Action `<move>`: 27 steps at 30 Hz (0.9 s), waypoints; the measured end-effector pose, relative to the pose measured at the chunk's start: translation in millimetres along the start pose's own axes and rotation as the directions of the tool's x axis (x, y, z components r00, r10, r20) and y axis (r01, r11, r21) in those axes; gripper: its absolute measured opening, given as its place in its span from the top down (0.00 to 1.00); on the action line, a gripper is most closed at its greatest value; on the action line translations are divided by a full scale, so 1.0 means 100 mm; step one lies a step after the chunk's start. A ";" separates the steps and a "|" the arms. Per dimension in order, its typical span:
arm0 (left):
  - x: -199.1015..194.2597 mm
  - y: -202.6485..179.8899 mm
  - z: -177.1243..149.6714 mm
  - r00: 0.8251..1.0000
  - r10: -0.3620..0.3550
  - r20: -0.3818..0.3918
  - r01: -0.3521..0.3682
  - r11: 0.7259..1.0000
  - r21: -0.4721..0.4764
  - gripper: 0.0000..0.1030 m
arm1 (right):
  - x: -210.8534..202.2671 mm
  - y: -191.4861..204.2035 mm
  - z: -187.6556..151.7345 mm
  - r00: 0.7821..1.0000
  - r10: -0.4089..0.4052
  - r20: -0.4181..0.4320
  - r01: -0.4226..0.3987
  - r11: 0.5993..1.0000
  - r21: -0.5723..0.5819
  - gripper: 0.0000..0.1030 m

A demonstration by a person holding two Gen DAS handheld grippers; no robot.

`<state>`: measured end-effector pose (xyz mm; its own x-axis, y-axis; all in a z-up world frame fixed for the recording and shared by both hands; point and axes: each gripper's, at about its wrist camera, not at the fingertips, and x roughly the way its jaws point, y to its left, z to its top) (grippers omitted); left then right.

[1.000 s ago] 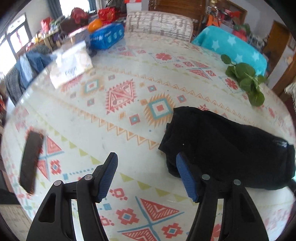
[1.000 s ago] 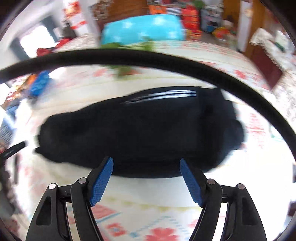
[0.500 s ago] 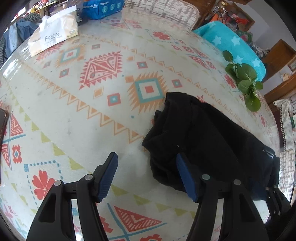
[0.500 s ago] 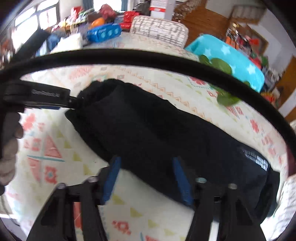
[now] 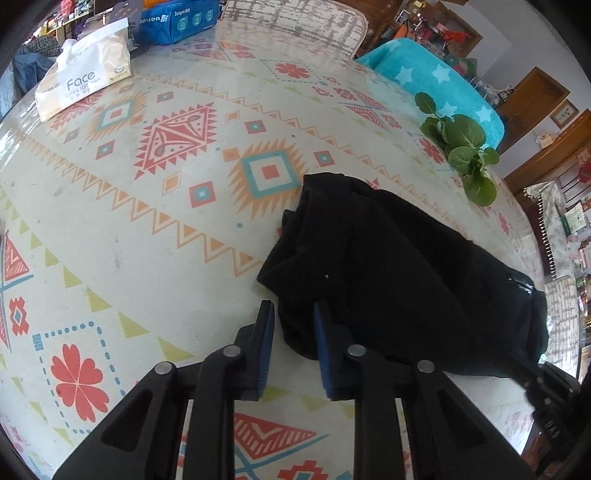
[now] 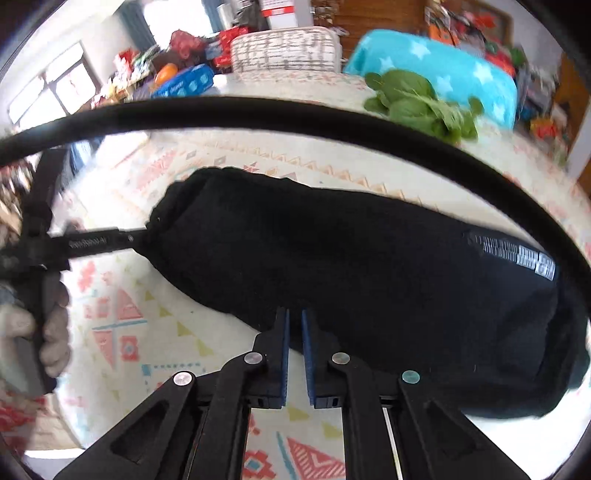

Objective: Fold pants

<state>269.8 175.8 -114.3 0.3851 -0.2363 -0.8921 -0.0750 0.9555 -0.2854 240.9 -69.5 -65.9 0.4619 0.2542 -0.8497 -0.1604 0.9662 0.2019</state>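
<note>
**A:** What is shown at the centre?

**B:** Black pants (image 5: 399, 280) are seen lying in a long folded bundle on a worktop (image 5: 155, 236) covered with a patterned cloth. A printed label is visible near one end in the right wrist view.

**A:** How are the pants held?

**B:** The left gripper (image 5: 293, 350) is seen with its blue-padded fingers (image 5: 266, 347) narrowed around the near corner of one end of the bundle; a fold of black cloth lies between them. The right gripper (image 6: 294, 354) is placed at the near long edge, its fingers (image 6: 283, 354) drawn almost together with a thin gap left. Whether cloth is pinched there cannot be told. In the right wrist view the left tool is seen from the side, touching the bundle's end, gripped by a hand (image 6: 44, 332).

**A:** What surrounds it?

**B:** Leafy greens (image 5: 461, 147) are laid on the worktop beyond the pants. A tissue pack (image 5: 85, 77) marked "Face" and a blue box (image 5: 173, 22) are set at the far left edge. A turquoise star-printed cloth (image 5: 436, 85) is draped behind the worktop.
</note>
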 end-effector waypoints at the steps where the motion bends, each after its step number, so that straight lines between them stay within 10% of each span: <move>1: 0.01 0.00 -0.01 1.000 0.008 0.000 -0.008 1.000 0.007 0.79 | -0.04 -0.08 -0.01 1.000 0.010 0.010 -0.010 0.999 0.033 0.91; 3: 0.03 0.00 -0.02 1.000 0.028 0.002 -0.028 1.000 0.013 0.74 | -0.11 -0.20 -0.03 0.999 0.008 0.036 -0.010 0.997 0.071 0.85; 5: 0.02 0.02 -0.03 1.000 0.025 0.011 -0.025 1.000 0.004 0.71 | -0.12 -0.21 -0.04 0.999 -0.004 0.044 0.002 0.999 0.054 0.31; 7: 0.02 0.03 -0.03 1.000 0.021 0.014 -0.020 1.000 -0.009 0.70 | -0.15 -0.14 -0.05 0.997 -0.017 0.072 0.016 1.000 0.024 0.13; 10: 0.02 0.01 -0.03 0.999 0.033 0.020 -0.032 0.999 -0.006 0.70 | -0.13 -0.04 -0.04 0.996 -0.040 0.077 0.041 0.999 -0.013 0.17; 14: 0.01 0.03 -0.06 0.999 0.025 0.023 -0.024 1.000 -0.020 0.71 | 0.07 0.17 -0.04 0.996 -0.084 0.028 0.087 0.987 -0.138 0.52; 17: 0.01 0.00 -0.08 0.999 0.038 0.038 -0.038 0.999 0.000 0.72 | 0.23 0.40 -0.08 0.991 -0.129 0.025 0.131 0.956 -0.264 0.54; 20: 0.04 -0.06 -0.09 0.998 0.047 0.034 -0.049 0.998 0.033 0.89 | 0.42 0.51 -0.10 0.980 -0.199 0.014 0.192 0.920 -0.341 0.89; 27: 0.05 -0.09 -0.08 0.997 0.069 0.046 -0.071 0.997 0.037 0.90 | 0.12 0.18 -0.02 0.999 -0.041 -0.003 0.040 0.982 -0.186 0.97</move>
<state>264.6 164.7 -118.8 0.4207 -0.1611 -0.8928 -0.0682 0.9757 -0.2082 241.9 -49.3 -73.2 0.4655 0.2139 -0.8588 -0.3008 0.9508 0.0738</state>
